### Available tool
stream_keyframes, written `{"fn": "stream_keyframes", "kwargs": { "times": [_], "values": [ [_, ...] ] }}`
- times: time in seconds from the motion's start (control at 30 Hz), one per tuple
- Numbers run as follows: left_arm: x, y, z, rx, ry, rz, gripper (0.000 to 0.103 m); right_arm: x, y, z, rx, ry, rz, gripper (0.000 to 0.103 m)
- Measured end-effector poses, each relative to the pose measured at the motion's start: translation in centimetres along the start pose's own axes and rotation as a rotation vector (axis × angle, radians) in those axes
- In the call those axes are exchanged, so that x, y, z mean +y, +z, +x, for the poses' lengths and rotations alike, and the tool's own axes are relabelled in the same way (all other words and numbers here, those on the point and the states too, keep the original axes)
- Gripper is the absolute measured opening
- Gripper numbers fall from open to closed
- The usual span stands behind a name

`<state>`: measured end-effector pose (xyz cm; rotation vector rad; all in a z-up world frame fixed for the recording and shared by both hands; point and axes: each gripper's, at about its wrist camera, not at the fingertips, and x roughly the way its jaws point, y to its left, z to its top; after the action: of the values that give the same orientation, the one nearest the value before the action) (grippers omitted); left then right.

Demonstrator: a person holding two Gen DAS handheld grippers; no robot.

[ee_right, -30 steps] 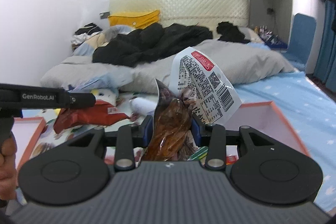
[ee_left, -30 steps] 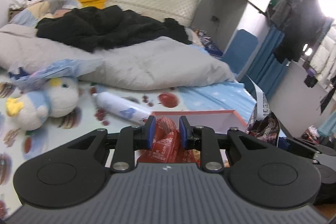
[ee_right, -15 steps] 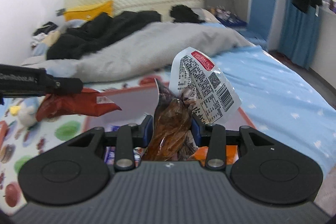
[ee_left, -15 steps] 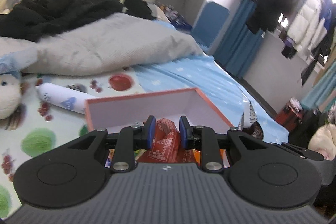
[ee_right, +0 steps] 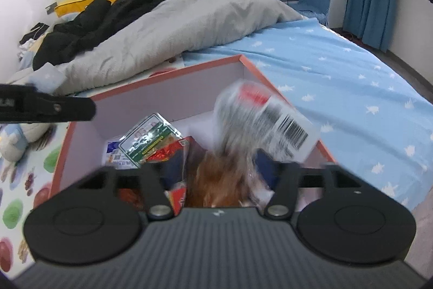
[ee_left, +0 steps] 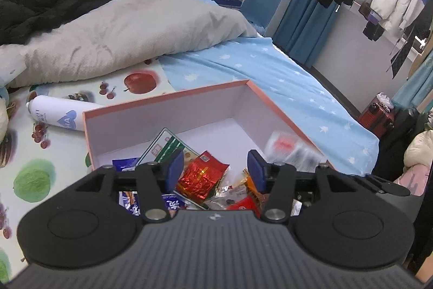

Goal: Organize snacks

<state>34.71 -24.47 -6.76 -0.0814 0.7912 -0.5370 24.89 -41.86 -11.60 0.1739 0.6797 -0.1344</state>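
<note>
An orange-rimmed box (ee_left: 167, 99) with white walls lies on the bed, with several snack packets in it. My left gripper (ee_left: 215, 167) hangs over its near end, its jaws opening and nothing pressed between them. The red foil packet (ee_left: 203, 176) lies loose in the box just below them, next to a green-and-white packet (ee_left: 167, 145). My right gripper (ee_right: 218, 167) is over the same box (ee_right: 167, 75), jaws also opening. A clear bag of brown snack with a barcode label (ee_right: 259, 121) sits blurred between them, free of the pads. It shows faintly at the box's right wall (ee_left: 284, 145).
A white spray can (ee_left: 56, 115) lies left of the box on the fruit-print sheet. A grey duvet (ee_left: 121, 26) and black clothes lie behind it. A plush toy (ee_right: 13, 142) lies at far left. The bed's edge and a red suitcase (ee_left: 376, 115) are to the right.
Both grippers came down over the box and their jaws spread. The red packet left the left jaws and lies in the box. The clear bag is slipping out of the right jaws.
</note>
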Motion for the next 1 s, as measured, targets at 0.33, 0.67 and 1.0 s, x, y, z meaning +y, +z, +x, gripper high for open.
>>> {"fn": "stream_keyframes", "kwargs": {
  "times": [0.33,0.67,1.0],
  "values": [
    [0.7,1.9,-6.9,-0.101,0.003,-0.003,0.058,1.2,3.0,-6.4,-0.14,0.068,0.012,0.081],
    [0.2,0.4,-13.7,-0.169,0.006,0.033,0.058,2.8,3.6,-12.7,-0.233,0.096,-0.005,0.081],
    [0.7,-2.8,-16.6,-0.177,0.008,0.01,0.058,3.8,0.9,-14.6,-0.23,0.089,-0.014,0.081]
  ]
}}
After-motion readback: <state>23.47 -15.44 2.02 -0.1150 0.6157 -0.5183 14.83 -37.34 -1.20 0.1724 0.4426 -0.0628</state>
